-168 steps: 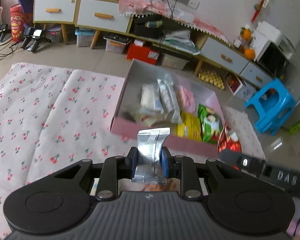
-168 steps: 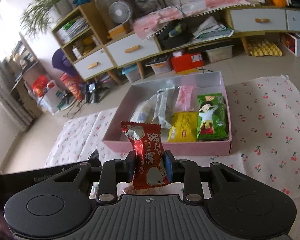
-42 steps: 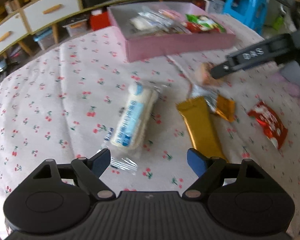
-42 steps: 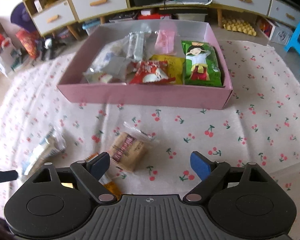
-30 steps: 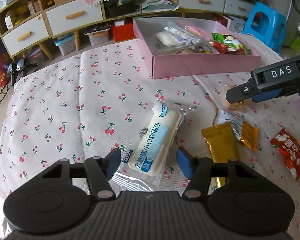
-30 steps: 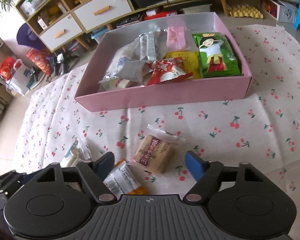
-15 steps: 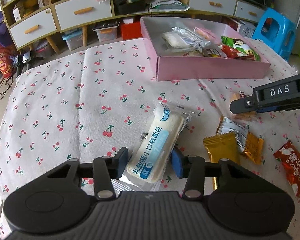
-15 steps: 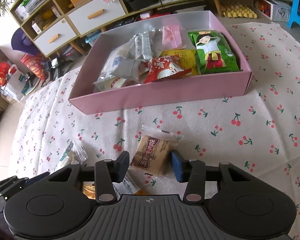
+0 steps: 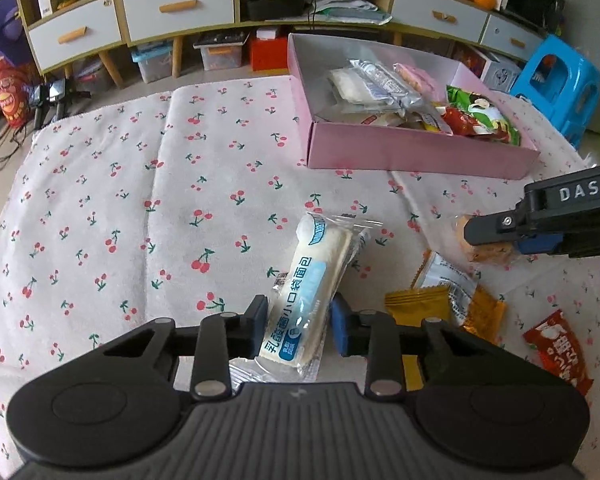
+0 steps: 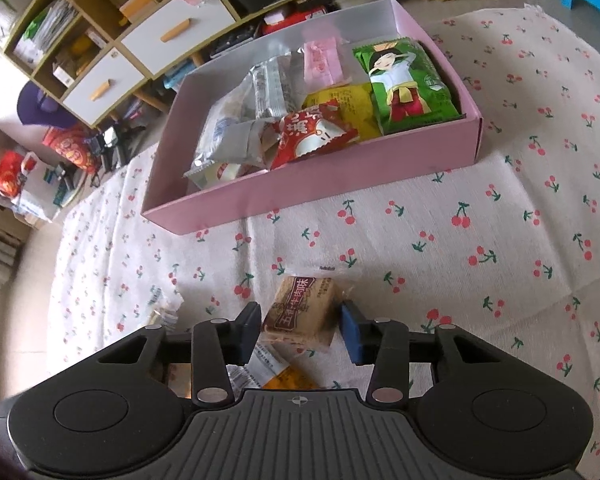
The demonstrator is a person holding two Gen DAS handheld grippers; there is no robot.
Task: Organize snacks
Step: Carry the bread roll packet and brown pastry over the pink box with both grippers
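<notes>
My left gripper (image 9: 299,328) has closed on a long white-and-blue bread packet (image 9: 306,292) lying on the cherry-print cloth. My right gripper (image 10: 300,334) has its jaws around a brown biscuit packet (image 10: 302,312), with a small gap on the right side; it also shows in the left wrist view (image 9: 496,236). A pink box (image 10: 312,188) holding several snack packets stands beyond both grippers; it also shows in the left wrist view (image 9: 416,152).
Loose on the cloth are a gold packet (image 9: 416,304), an orange and white packet (image 9: 460,292) and a red packet (image 9: 560,356). Beyond the cloth stand a drawer cabinet (image 9: 172,4) and a blue stool (image 9: 556,80).
Both grippers dropped earlier snacks into the box and came back down. Both jaws have narrowed around new packets over the last second: left on the bread, right around the biscuit.
</notes>
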